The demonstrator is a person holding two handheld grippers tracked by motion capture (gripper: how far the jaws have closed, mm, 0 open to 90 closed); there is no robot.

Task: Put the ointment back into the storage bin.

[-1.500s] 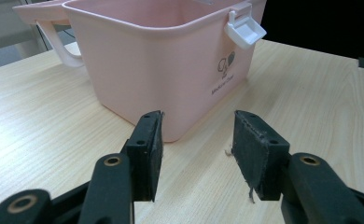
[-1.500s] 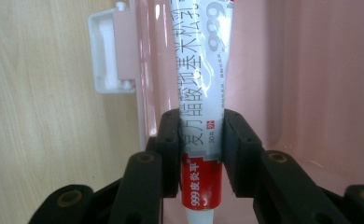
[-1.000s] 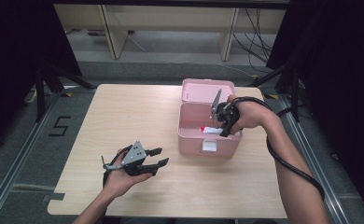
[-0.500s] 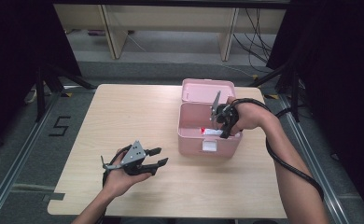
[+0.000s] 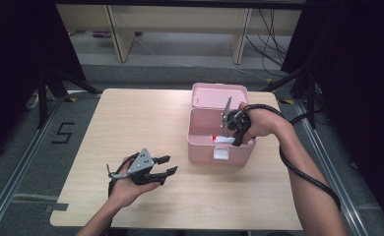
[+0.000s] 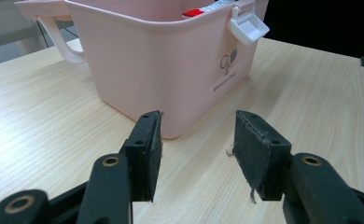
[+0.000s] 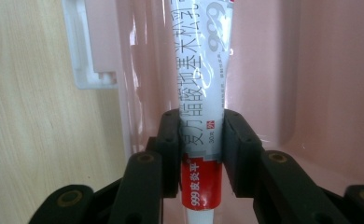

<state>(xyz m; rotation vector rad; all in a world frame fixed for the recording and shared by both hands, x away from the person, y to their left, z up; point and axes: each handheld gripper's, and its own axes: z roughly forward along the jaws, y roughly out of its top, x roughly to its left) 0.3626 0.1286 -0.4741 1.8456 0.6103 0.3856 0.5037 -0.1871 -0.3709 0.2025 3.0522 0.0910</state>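
White and red, the ointment tube (image 7: 201, 116) sits clamped between our right gripper (image 7: 201, 154) fingers inside the pink box (image 5: 200, 142); our left gripper (image 5: 163, 165), at the box's seven o'clock, gapes empty over the bench (image 5: 131, 118).

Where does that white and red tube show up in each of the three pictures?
High view: the tube lies inside the pink box, right of centre, under the right gripper.
Left gripper view: its red end peeks over the box's rim at the top.
Right gripper view: it stands in the middle, clamped between the jaws.
Shared landmark: the box's white latch.
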